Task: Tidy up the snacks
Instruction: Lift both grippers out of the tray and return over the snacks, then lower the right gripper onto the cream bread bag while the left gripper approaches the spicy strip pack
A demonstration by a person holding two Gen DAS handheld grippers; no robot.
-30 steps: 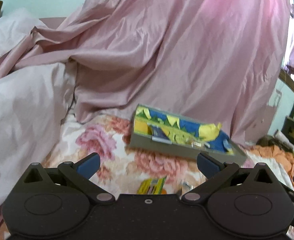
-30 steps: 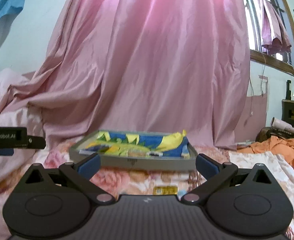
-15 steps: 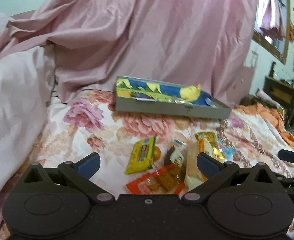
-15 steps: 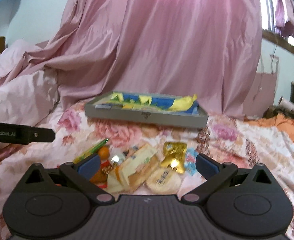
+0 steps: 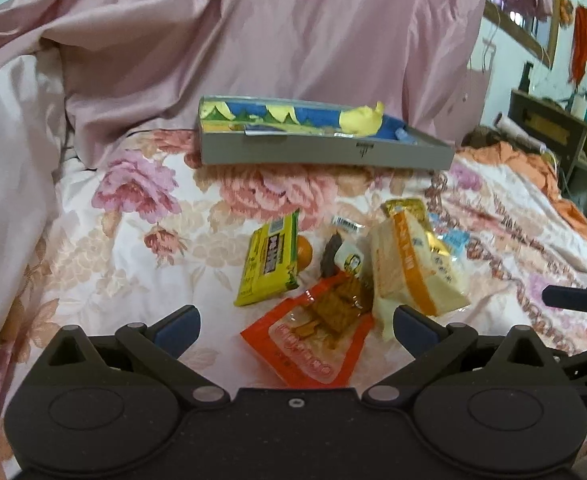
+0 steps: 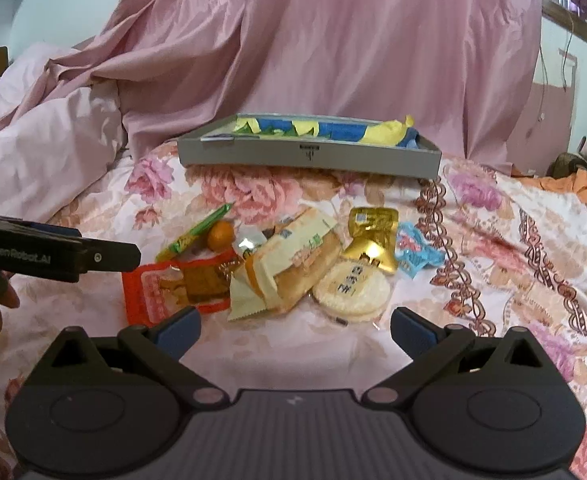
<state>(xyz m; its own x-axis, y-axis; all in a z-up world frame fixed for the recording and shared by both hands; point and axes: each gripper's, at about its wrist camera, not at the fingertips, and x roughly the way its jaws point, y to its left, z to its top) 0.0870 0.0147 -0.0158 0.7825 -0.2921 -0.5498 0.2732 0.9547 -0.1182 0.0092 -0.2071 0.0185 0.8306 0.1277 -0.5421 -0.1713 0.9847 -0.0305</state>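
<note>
Left gripper (image 5: 295, 326): fingers spread, empty, hovering over red pouch (image 5: 313, 344). Right gripper (image 6: 295, 326): fingers spread, empty, near round cracker pack (image 6: 353, 290). Snacks heaped loose on floral bed (image 6: 493, 248): yellow pack (image 5: 269, 262), orange (image 6: 220, 235), bread pack (image 6: 293, 266), gold packet (image 6: 373, 242), blue wrapper (image 6: 415, 252). Beyond heap, well apart: grey tray (image 6: 309, 158), already holding colourful wrappers; pink drape (image 6: 333, 40) behind. Judgement: sorting barely started; whole heap left to move, probably into tray.

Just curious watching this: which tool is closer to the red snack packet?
Left. The left tool hangs right over the red snack packet; the right tool sits off to its right, nearer the round crackers.
</note>
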